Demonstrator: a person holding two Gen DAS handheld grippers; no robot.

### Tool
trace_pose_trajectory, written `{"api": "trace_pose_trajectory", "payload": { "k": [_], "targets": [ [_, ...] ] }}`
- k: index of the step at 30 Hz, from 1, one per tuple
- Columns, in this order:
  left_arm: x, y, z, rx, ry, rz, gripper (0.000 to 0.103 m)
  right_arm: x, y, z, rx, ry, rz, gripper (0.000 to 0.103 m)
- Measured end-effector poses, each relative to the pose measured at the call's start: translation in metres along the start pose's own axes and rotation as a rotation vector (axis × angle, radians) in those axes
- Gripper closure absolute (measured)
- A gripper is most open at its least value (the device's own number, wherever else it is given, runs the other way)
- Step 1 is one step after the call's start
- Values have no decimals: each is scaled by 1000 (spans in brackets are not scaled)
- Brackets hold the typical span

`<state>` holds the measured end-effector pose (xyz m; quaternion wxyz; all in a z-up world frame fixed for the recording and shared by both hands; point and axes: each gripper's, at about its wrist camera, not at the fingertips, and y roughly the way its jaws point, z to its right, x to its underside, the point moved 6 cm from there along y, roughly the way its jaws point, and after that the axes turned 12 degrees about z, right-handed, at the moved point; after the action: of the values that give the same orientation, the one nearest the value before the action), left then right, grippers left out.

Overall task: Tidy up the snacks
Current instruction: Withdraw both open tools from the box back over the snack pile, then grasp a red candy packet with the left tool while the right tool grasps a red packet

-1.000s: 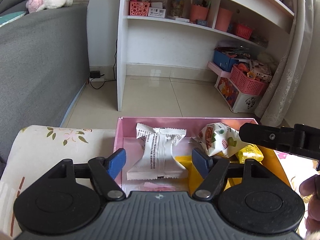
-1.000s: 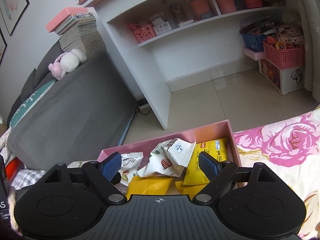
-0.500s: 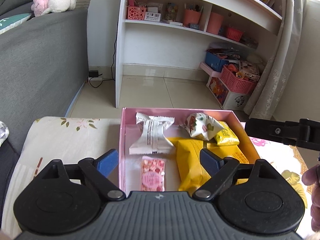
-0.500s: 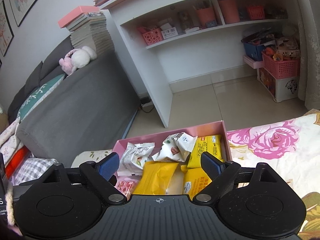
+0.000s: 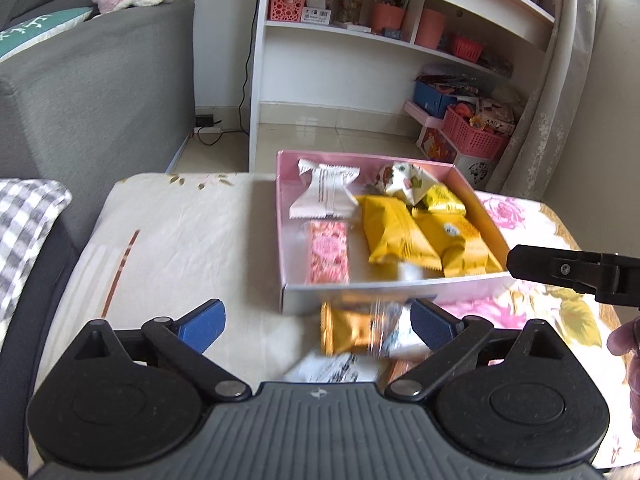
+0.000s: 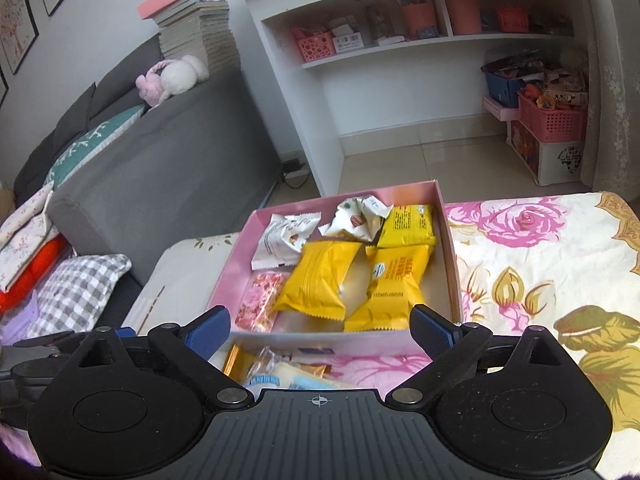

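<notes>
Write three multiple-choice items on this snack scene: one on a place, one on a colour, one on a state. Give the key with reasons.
1. Where does the pink speckled bar lie?
A. inside the pink box, at its near left
B. on the sofa
C. on the shelf

2. What colour is the wrapper of the two biggest packets in the box?
A. green
B. yellow
C. black

3. How does the left gripper stand?
A. shut on a packet
B. open, holding nothing
C. shut and empty

Key: 1 A, the bar rests on the box floor by the left wall. 2 B, both big packets are yellow. 3 B, its blue fingers stand wide apart above loose snacks.
</notes>
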<state>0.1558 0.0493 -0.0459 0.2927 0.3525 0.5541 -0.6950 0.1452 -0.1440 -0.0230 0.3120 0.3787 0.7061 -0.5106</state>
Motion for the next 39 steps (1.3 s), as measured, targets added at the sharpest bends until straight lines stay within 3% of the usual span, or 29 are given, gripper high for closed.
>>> {"api": "trace_pose_trajectory", "payload": {
  "k": [9, 13, 20, 28, 34, 39],
  "targets": [
    [37, -22, -21, -32, 16, -25, 1, 51, -20, -12, 9, -19, -61, 4],
    [51, -27, -27, 4, 29, -7, 1, 72, -26, -9, 33, -64, -45, 4],
    [75, -17, -32, 81, 39, 1, 1, 105, -25, -10, -1, -124, -44, 4],
    [89, -5, -27, 124, 10, -92, 5, 125, -18, -20, -30, -205, -84, 4],
    [88, -6, -27, 134, 7, -131, 13, 128, -6, -23, -26, -191, -120, 3],
    [84, -5, -29, 135, -9, -151, 29, 128, -1, -26, -23, -214, -114, 3]
  ]
}}
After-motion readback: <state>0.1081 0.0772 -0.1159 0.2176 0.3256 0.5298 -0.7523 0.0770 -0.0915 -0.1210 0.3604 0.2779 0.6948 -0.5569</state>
